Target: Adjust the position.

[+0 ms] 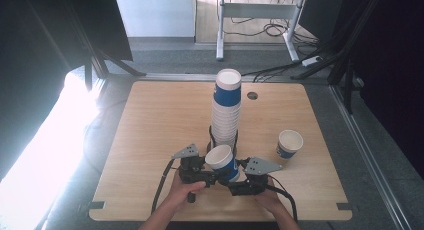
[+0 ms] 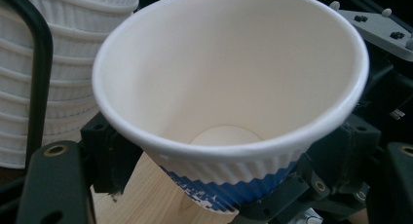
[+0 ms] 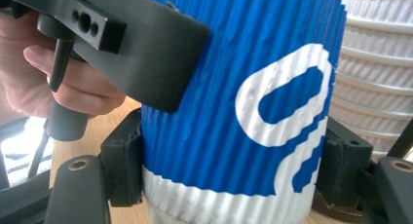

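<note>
Holding one blue-and-white ribbed paper cup [image 1: 222,162] between both tools, we're at the near-centre of the wooden table [image 1: 150,140], just in front of the tall cup stack [image 1: 227,107]. Our left gripper [image 1: 209,177] is clamped on the cup: in the left gripper view its pads press the ribbed wall just under the rim, w/ the cup [image 2: 229,102] tipped so its white inside and round bottom face the lens. Our right gripper [image 1: 234,182] is closed on the same cup too; the right gripper view has both pads tight against the lower wall, one each side, near where the blue band meets the white base strip of the cup [image 3: 243,112]. In that view the left tool's black jaw lies flat against the cup's upper blue side, and the left hand [image 3: 44,73] wraps its handle behind. The cup sits tilted, mouth toward the left and up, held above the tabletop as far as the high view shows; can't tell if its base touches the wood. The stack stands in a black wire holder [image 1: 212,137], right behind the held cup, approx touching it in the gripper views. A single cup [image 1: 289,143] stands upright to the right, well apart from our hands. A round cable hole [image 1: 252,96] sits at the table's far edge, right of the stack.
</note>
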`<state>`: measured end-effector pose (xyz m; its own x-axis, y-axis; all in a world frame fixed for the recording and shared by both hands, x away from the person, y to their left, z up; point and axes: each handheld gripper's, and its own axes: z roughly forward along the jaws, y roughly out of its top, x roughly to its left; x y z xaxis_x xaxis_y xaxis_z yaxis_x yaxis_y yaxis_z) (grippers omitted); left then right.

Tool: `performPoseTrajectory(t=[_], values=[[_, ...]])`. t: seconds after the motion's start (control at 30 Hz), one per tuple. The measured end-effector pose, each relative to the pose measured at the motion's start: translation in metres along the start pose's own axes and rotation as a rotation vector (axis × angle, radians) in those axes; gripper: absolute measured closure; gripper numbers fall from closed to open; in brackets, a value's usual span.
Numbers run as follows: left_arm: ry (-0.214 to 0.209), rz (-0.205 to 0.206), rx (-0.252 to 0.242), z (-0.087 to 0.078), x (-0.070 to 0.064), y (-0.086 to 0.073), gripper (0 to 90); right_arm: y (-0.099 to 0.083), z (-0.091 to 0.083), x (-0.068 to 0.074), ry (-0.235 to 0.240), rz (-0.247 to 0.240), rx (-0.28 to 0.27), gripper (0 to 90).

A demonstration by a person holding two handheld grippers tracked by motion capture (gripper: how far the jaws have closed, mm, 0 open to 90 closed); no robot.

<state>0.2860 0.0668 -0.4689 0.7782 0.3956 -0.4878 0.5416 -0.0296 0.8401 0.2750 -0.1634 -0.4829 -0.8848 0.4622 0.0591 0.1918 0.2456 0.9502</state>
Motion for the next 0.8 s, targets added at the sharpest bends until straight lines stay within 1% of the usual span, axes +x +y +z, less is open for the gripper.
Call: performPoseTrajectory(t=[0.13, 0.3, 0.53, 0.6, 0.8], values=[[0.005, 0.017, -0.004, 0.000, -0.001, 0.000, 21.8, 0.000, 0.000, 0.000, 0.000, -0.003, 0.000, 26.4], [0.018, 0.047, 0.005, -0.001, -0.003, 0.000, 22.1, 0.001, 0.001, 0.001, 0.001, -0.008, 0.014, 25.8], [0.053, 0.100, 0.014, -0.002, -0.006, 0.001, 22.2, 0.002, 0.001, 0.002, 0.006, -0.011, 0.029, 22.4], [0.055, 0.104, 0.014, -0.003, -0.007, 0.002, 22.2, 0.002, 0.000, 0.001, 0.013, -0.007, 0.038, 21.4], [0.087, 0.142, 0.021, -0.007, -0.011, 0.004, 22.2, 0.002, -0.002, 0.000, 0.010, 0.000, 0.042, 20.3]])
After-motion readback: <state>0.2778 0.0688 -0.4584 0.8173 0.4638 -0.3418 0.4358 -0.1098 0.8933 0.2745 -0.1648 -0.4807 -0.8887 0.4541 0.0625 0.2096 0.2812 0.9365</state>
